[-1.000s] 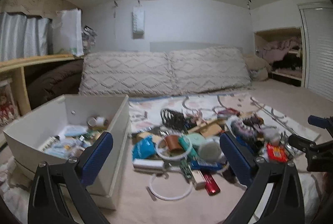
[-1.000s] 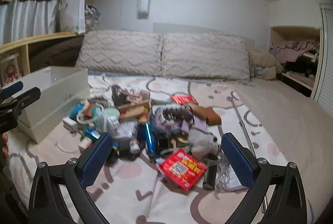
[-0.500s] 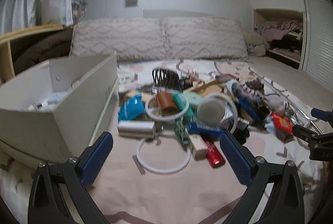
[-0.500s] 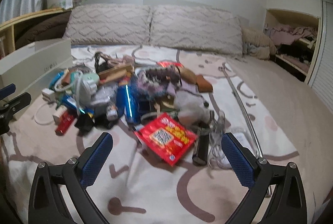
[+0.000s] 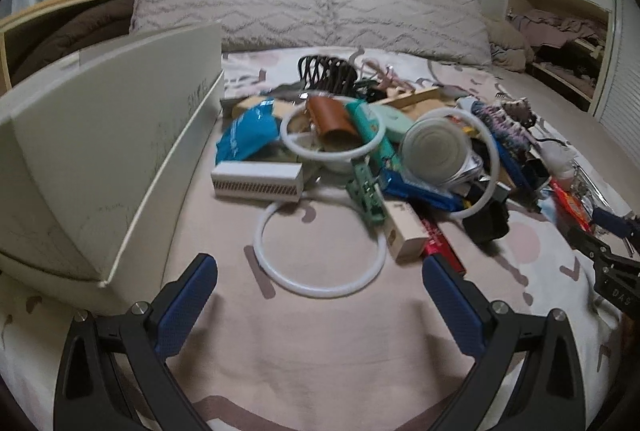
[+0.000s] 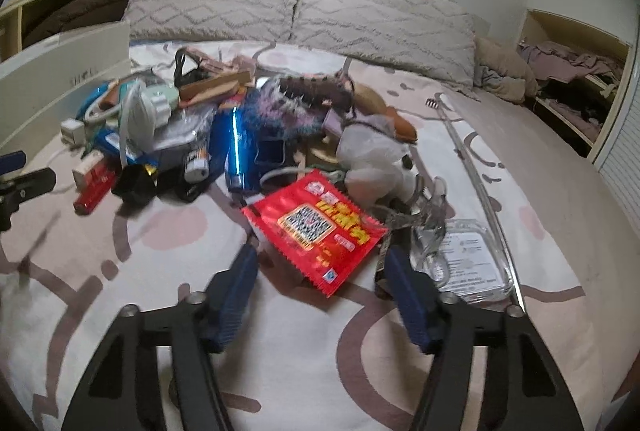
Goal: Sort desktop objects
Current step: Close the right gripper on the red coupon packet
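Right ahead of the right gripper (image 6: 318, 273), at twelve o'clock: a red packet (image 6: 316, 227) flat on the bed (image 6: 320, 371), its near corner just between the two blue fingers (image 6: 404, 295). Fingers closing now, not yet pressing on the packet. Long side of the packet running from ten o'clock to four o'clock, so a slanted pinch at the corner. Nearer to the right hand than to the left, by the look of it.

Close by at two o'clock: a clear plastic case (image 6: 468, 259) and a long metal rod (image 6: 476, 171). At eleven o'clock: a shiny blue can (image 6: 236, 151) in the big pile. Easy to bump.

Over on the left gripper (image 5: 320, 277): fingers wide apart, holding nothing. A white ring (image 5: 320, 243) lying flat straight ahead at twelve o'clock. A big white box (image 5: 100, 151) at ten o'clock, likely the place for sorted things.
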The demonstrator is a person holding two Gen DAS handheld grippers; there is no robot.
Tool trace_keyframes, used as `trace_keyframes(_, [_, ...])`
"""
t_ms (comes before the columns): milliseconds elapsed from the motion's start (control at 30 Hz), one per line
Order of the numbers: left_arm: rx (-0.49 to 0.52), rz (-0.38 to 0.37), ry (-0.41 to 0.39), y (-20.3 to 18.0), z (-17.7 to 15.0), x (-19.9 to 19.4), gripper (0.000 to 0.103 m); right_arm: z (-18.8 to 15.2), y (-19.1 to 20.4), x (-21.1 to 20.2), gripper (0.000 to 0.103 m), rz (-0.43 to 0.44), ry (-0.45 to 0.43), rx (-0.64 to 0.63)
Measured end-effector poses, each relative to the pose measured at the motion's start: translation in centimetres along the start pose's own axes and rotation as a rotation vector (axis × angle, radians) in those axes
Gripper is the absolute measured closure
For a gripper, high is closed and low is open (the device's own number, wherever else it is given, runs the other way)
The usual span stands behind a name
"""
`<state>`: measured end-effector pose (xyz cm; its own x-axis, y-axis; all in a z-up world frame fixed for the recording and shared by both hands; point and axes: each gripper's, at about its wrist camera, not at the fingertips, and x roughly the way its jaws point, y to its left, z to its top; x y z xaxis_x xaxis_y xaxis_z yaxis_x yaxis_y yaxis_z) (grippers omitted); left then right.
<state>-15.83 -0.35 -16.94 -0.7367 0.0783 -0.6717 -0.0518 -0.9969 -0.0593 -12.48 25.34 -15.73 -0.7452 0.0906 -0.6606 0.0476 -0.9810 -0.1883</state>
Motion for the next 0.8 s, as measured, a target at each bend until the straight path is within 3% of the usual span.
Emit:
trace_keyframes(33, [-0.009, -0.003, 0.010, 0.2, 0.0, 0.2, 0.000, 0.0, 0.1, 0.2, 0.061, 0.000, 0.010, -0.004])
trace_keyframes(100, [-0.025, -0.008, 0.031, 0.4, -0.1, 0.6, 0.000, -0.1, 0.3, 0.5, 0.064, 0.000, 0.022, -0.010])
trace_keyframes(400, [-0.017, 0.015, 0.077, 0.0, -0.3, 1.5, 0.000, -0.2, 0.7, 0.4, 0.065, -0.024, 0.023, -0.035])
trace_keyframes(500, [-0.012, 0.021, 0.091, 0.1, -0.4, 1.8, 0.000, -0.2, 0.6, 0.5, 0.085, -0.021, 0.022, -0.029])
trace_keyframes(600, [-0.020, 0.014, 0.100, 0.3, -0.4, 1.9, 0.000, -0.3, 0.6, 0.2, 0.095, -0.025, 0.007, -0.030])
trace_keyframes(800, [-0.021, 0.015, 0.109, 0.3, -0.4, 2.0, 0.000, -0.2, 1.2, -0.5, 0.096, -0.031, -0.025, -0.055])
